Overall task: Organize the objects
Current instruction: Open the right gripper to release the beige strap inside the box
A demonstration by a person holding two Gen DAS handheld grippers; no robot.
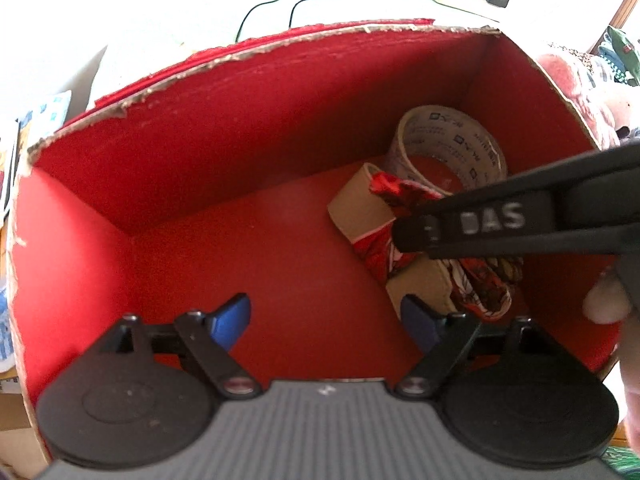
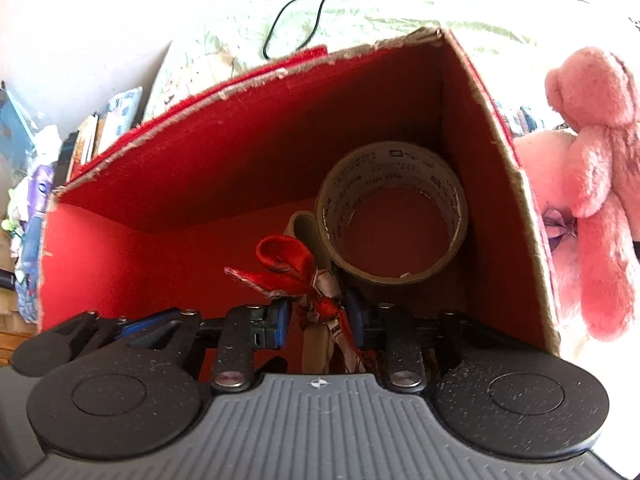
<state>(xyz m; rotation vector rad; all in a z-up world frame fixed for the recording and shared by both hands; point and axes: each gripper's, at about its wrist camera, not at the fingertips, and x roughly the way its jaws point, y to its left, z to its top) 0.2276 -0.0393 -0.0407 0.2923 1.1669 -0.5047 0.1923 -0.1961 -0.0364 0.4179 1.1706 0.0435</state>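
Both wrist cameras look down into an open red cardboard box (image 1: 200,152) with torn, ragged upper edges.

In the left wrist view, the left gripper (image 1: 326,320) hovers over the bare red floor of the box, its blue-padded jaws spread wide with nothing between them. Ahead and to the right of those jaws lies a flat cardboard winder wrapped with red patterned ribbon (image 1: 380,256), and beyond it, in the far right corner, a roll of tape (image 1: 448,152) stands tilted on edge. This view alone shows the right gripper from outside: its black fingers, marked with pale lettering, reach in from the right edge and sit over the ribbon. A fingertip of the person's hand (image 1: 606,304) shows at the right edge.

In the right wrist view, the right gripper (image 2: 318,320) has its jaws nearly closed, pinching a strand of the ribbon (image 2: 288,268) between the blue pads. A loop and a frayed end of the ribbon stand up just ahead and to the left of the jaws. The tape roll (image 2: 392,224) lies just ahead and slightly right of the jaws, its printed inner core facing the camera. Only here is a pink plush toy (image 2: 592,160) seen clearly, outside the box to the right of its wall.

Beyond the box, both views show a black cable (image 2: 304,12) on pale wrinkled fabric.
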